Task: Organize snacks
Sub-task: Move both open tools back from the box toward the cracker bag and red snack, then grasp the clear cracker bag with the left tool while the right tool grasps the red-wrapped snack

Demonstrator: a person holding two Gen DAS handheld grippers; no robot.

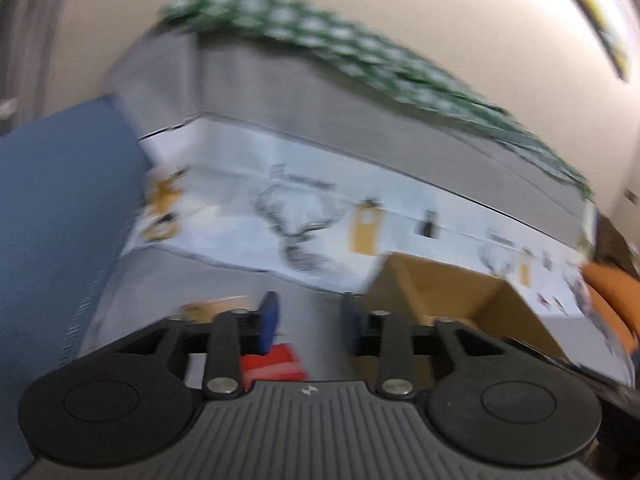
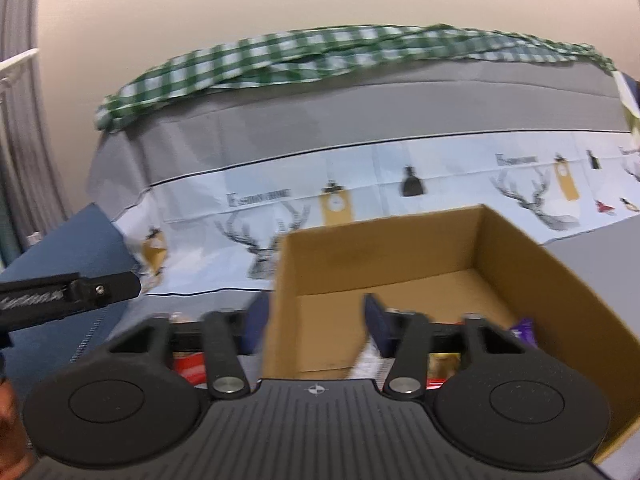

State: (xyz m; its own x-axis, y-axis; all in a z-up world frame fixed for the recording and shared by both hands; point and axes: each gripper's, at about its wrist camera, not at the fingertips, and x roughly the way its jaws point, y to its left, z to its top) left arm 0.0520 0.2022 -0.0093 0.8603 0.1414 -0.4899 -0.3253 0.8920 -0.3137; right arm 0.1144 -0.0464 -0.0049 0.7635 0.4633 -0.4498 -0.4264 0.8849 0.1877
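An open cardboard box [image 2: 520, 264] stands on the grey cloth; it also shows in the left wrist view [image 1: 448, 292]. Several snack packs lie in its near end, among them a purple one [image 2: 525, 330] and a white one [image 2: 370, 360]. My right gripper [image 2: 316, 324] is open and empty, its jaws astride the box's left wall. A red snack pack [image 1: 276, 364] lies on the cloth just below my left gripper [image 1: 308, 320], which is open and empty. The same red pack [image 2: 190, 364] shows left of the box. The left wrist view is blurred.
A printed cloth with deer heads [image 2: 360, 196] and a green checked cloth [image 2: 320, 56] cover the raised back. A blue surface [image 1: 52, 216] lies at left. An orange object [image 1: 612, 292] is at far right. The left gripper's body [image 2: 68, 290] reaches in from the left.
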